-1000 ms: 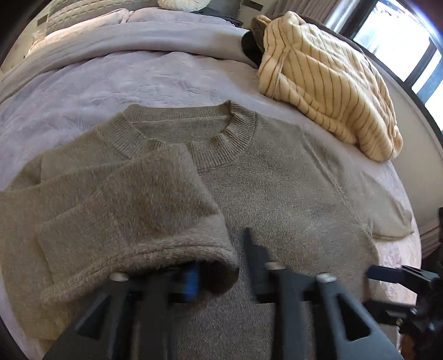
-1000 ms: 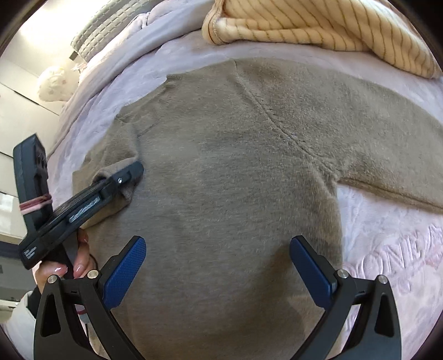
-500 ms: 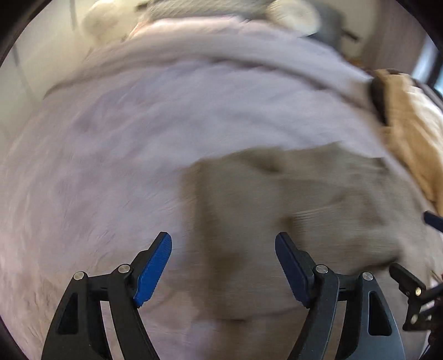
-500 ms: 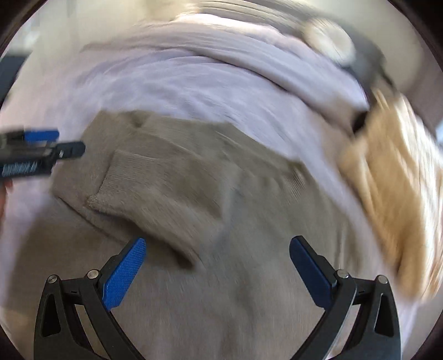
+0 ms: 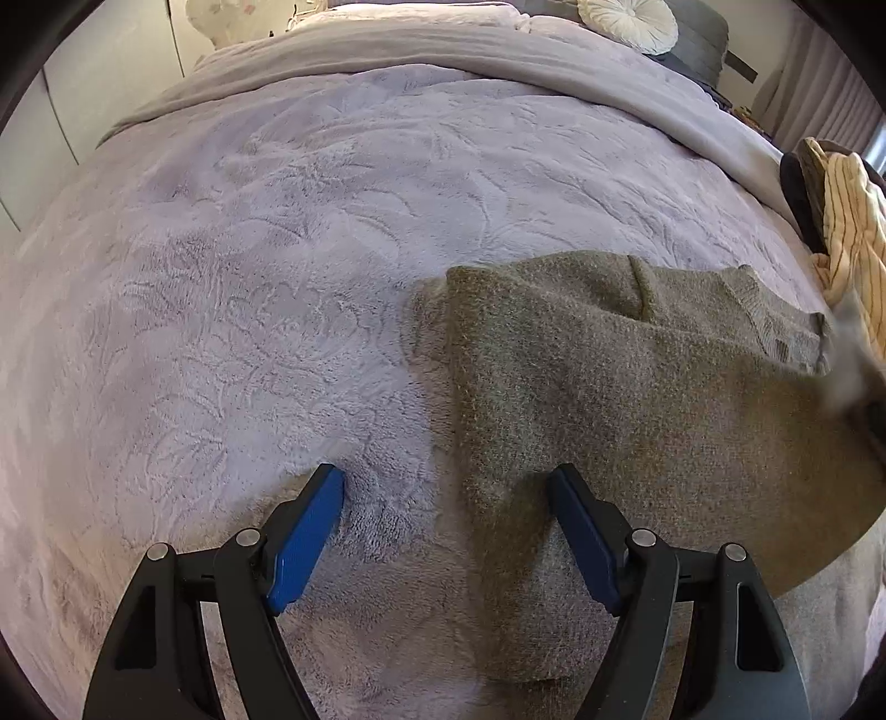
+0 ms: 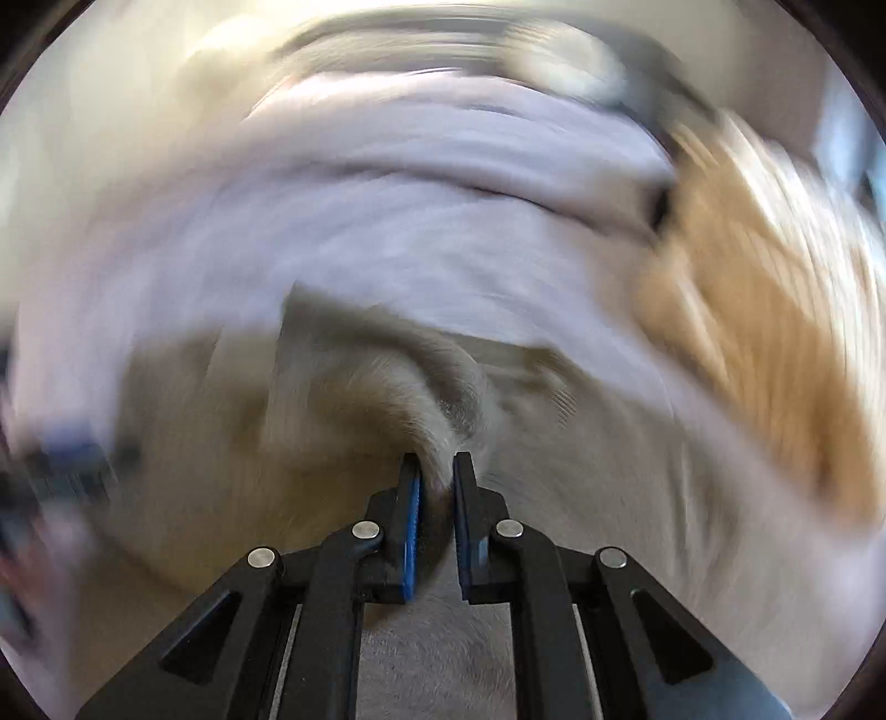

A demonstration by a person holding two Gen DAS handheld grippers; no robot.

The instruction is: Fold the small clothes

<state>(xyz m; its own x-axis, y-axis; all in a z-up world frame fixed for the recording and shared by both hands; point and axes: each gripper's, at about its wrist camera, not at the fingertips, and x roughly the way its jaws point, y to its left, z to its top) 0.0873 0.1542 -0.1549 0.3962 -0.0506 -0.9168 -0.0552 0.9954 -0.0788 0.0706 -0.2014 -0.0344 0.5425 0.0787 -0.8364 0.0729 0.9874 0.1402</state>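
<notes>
Right wrist blurred, gripper (image 6: 434, 476) pinching sweater (image 6: 387, 376)

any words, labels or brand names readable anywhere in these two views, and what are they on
None can be read.
Left wrist view: the grey-brown sweater, the lilac bedspread and the striped cream garment show no print; the bedspread has only an embossed pattern.
Right wrist view: motion blur smears everything beyond the right gripper, so any text there is unreadable.

lilac blanket (image 5: 277, 266) | round cushion (image 5: 628, 22) | striped garment, possibly a top (image 5: 853, 221)
</notes>
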